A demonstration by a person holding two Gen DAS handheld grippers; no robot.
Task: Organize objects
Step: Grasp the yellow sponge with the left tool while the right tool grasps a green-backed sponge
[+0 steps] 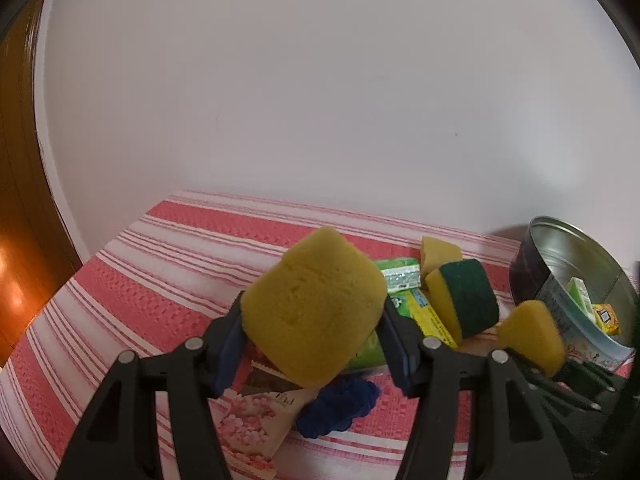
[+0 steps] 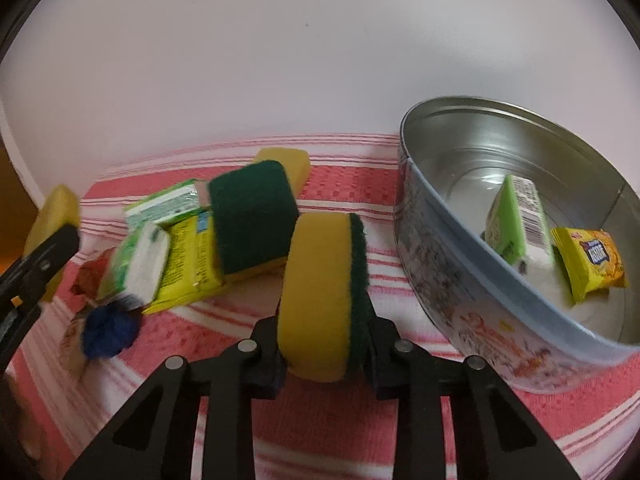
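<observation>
Gripping one yellow sponge (image 1: pixel 314 308) in my left tool (image 1: pixel 316 344) and a green-backed sponge (image 2: pixel 324 300) in my right tool (image 2: pixel 324 344), I hold both above the striped tabletop (image 2: pixel 340 432), beside the tin (image 2: pixel 440 248) at its right edge, presumably for sorting.

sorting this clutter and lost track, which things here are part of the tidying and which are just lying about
Part of the job:
- yellow sponge held in the left tool
- scouring sponge held in the right tool
- round tin, already holding a green carton and a yellow snack packet
- second scouring sponge and green packets still on the cloth

Just lying about:
- striped tablecloth
- white wall
</observation>
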